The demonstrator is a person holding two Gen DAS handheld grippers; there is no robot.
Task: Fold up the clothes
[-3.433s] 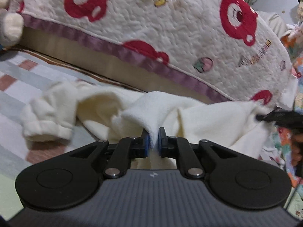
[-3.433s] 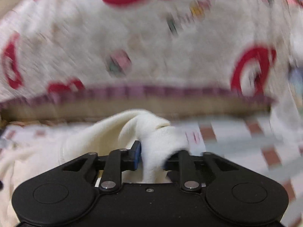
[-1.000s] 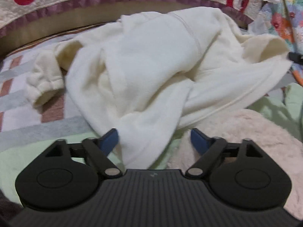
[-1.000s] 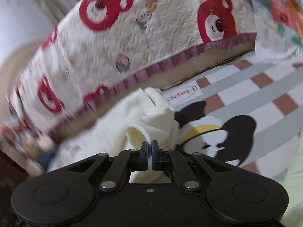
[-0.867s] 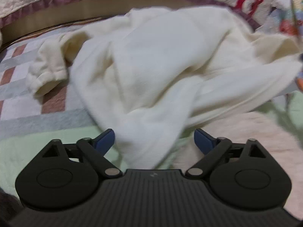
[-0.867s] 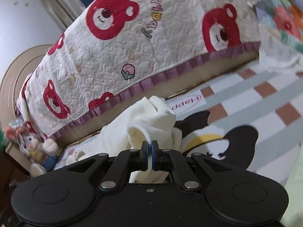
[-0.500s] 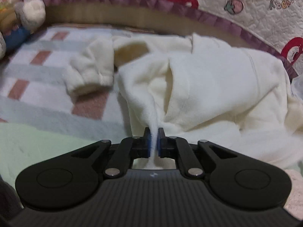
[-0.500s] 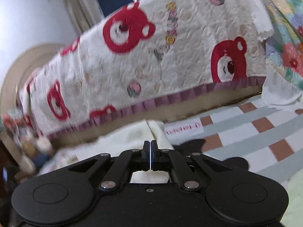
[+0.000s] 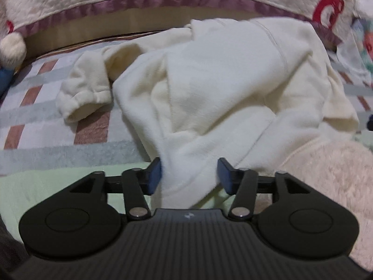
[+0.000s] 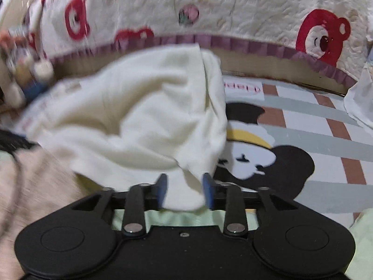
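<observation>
**Both grippers letting go of a cream garment on the bed**

The bed (image 9: 42,121) filled most of both views, its cover striped in grey, white and brick red, with a pale green part nearest the cameras. Behind it rose a quilted spread (image 10: 256,11) printed with red bears and edged in a purple ruffle. On the cover lay the cream fleece garment (image 9: 221,88), rumpled and heaped rather than flat, one cuffed sleeve (image 9: 86,93) thrown out to the left in the left wrist view. In the right wrist view the same garment (image 10: 139,116) lay beside a black, white and yellow cartoon figure (image 10: 268,158) printed on the cover (that view was blurred). A fuzzy pink blanket (image 9: 331,170) sat touching the garment's near edge.

The left gripper (image 9: 189,175) pointed steeply down at the bed; its jaws were opening, with a hanging fold of the garment between them, and the blue pads (image 9: 155,175) stood just off the cloth. The right gripper (image 10: 184,190) was likewise opening, a corner of the garment lying loose between its pads (image 10: 208,190).

A small plush toy (image 9: 10,53) sat at the far left.
</observation>
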